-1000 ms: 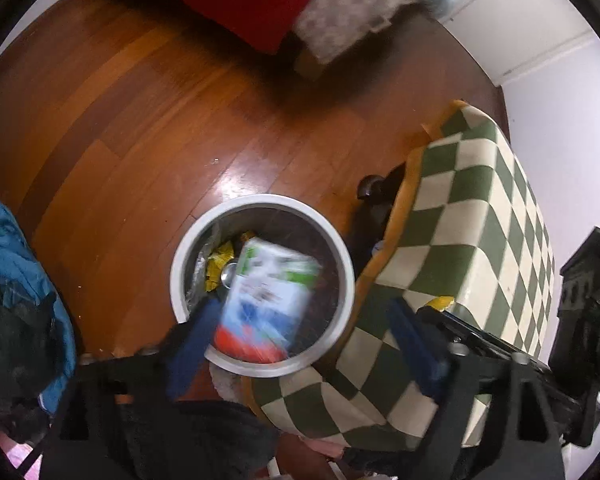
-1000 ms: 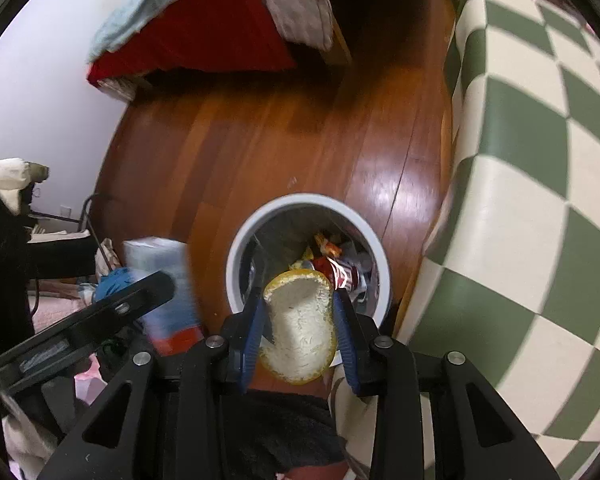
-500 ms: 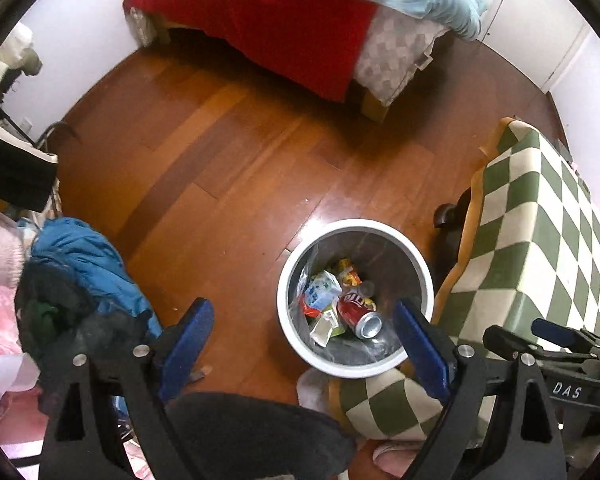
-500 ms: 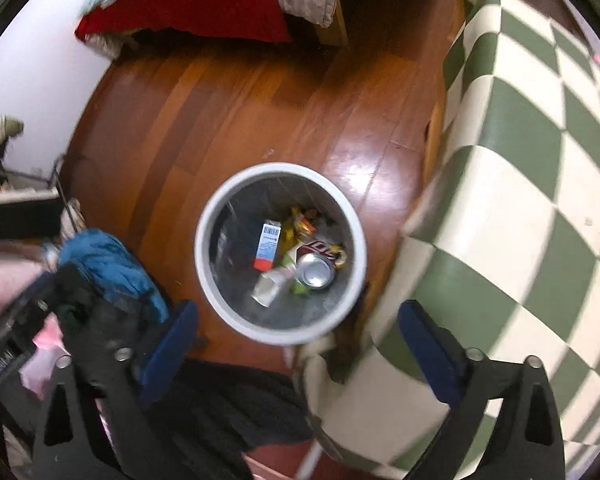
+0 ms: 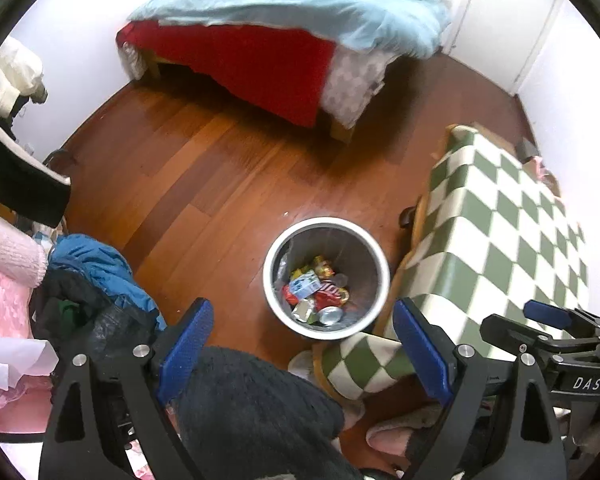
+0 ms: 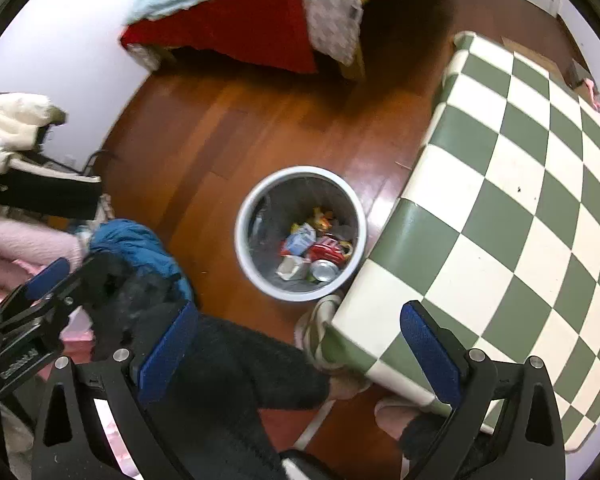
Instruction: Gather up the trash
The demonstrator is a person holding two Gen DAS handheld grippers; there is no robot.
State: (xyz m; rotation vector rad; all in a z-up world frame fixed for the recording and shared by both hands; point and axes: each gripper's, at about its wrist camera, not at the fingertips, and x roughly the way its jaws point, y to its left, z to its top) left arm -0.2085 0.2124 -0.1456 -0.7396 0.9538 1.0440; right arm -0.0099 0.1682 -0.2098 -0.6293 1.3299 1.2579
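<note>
Both grippers lifted clear since dropping carton and peel into bin [image 5: 326,227]; left gripper [image 5: 300,344], right gripper [image 6: 296,344] spread, empty; drop done; next I scan checkered table [image 6: 520,184] for leftover trash.

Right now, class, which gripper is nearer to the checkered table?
Right. The right gripper hangs open over the checkered table's near corner; the left gripper hangs open farther out, over the floor beside the trash bin.

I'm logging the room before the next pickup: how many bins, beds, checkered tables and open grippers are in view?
Bin: 1
Bed: 1
Checkered table: 1
Open grippers: 2, the left and the right
Total: 5
</note>
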